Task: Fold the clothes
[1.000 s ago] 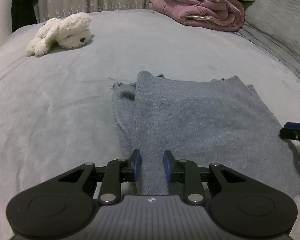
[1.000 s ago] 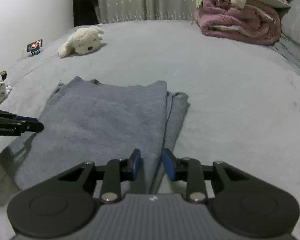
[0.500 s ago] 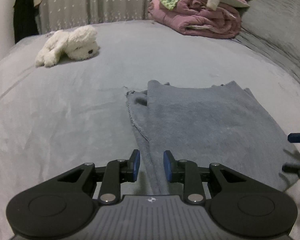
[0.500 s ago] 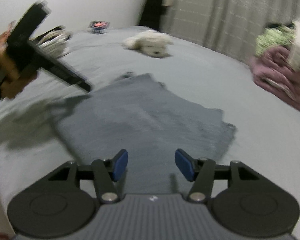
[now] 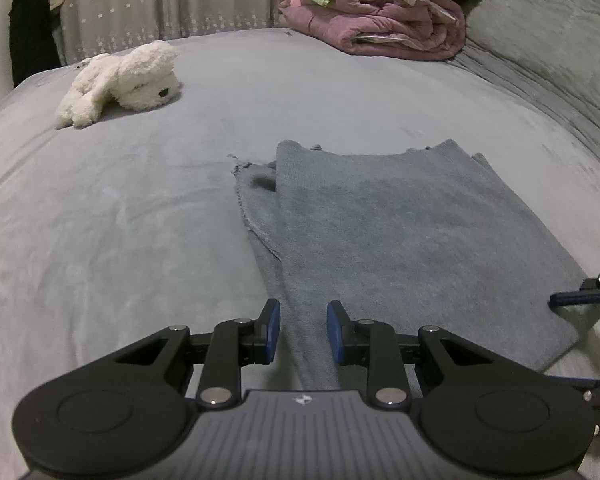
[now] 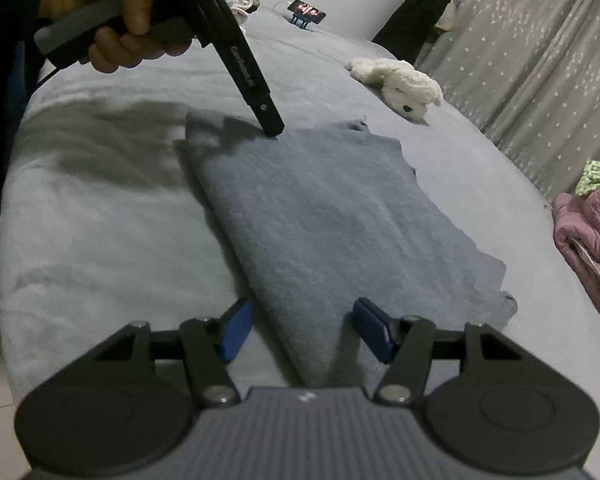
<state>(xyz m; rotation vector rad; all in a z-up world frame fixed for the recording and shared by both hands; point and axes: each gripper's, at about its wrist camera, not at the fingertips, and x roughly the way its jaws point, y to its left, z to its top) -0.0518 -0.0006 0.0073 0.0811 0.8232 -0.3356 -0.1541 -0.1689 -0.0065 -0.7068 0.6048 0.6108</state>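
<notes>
Between the blue pads of the left gripper (image 5: pixel 303 332) lies the near left edge of a grey-blue knit garment (image 5: pixel 400 232), folded flat on the bed (image 5: pixel 120 208). Its jaws stand narrowly apart with the fabric passing under the gap, released rather than pinching. The right gripper (image 6: pixel 303 330) has its jaws spread wide over the garment's other near corner, also released, with the cloth lying between and below the pads. From the right wrist view, the left gripper's black finger tips down onto the far corner of the garment, and a hand (image 6: pixel 112 4) wraps its handle. The garment shows a folded layer along one side, with a narrower strip of fabric sticking out beside it. Farther out on the bed rests a white plush toy (image 5: pixel 120 80), well apart from the garment. A pile of pink bedding (image 5: pixel 384 20) with a green patterned cloth on top sits near the far edge. Star-dotted curtains (image 5: pixel 160 4) hang behind, and a small phone on a stand (image 6: pixel 307 11) sits at the bed's far corner.
</notes>
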